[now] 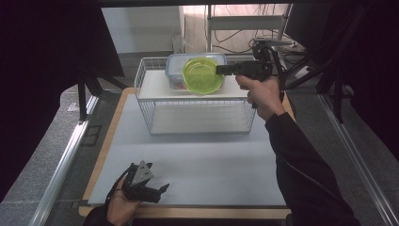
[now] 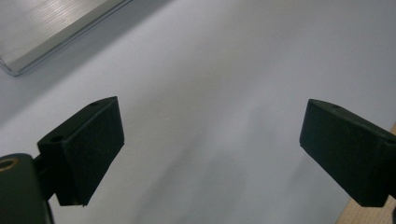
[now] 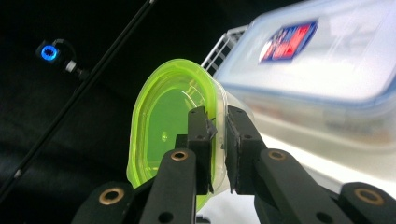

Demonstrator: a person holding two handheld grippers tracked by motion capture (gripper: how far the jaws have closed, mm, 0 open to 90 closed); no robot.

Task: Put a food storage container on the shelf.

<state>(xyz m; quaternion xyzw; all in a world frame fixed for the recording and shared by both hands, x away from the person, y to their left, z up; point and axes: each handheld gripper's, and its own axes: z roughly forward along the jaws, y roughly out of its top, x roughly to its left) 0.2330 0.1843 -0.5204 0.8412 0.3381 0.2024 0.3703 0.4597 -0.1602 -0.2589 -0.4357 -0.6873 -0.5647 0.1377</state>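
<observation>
A round tub with a lime-green lid (image 1: 203,75) hangs in the air over the top shelf of a white wire rack (image 1: 150,117), held by its rim. My right gripper (image 1: 220,70) is shut on that rim; in the right gripper view its pads (image 3: 201,140) clamp the edge of the green-lidded tub (image 3: 159,130), which stands on edge there. Behind it a clear box with a blue-rimmed lid (image 1: 175,63) rests on the shelf, also close by as the clear box (image 3: 327,70). My left gripper (image 1: 157,193) lies low near the table's front left, open and empty (image 2: 212,154).
The wire rack stands at the back of a pale mat (image 1: 197,165) on a wooden table (image 1: 108,136); its lower shelf (image 1: 197,117) holds nothing. Metal rails (image 1: 61,165) run along both sides. Black curtains and a stand lie behind.
</observation>
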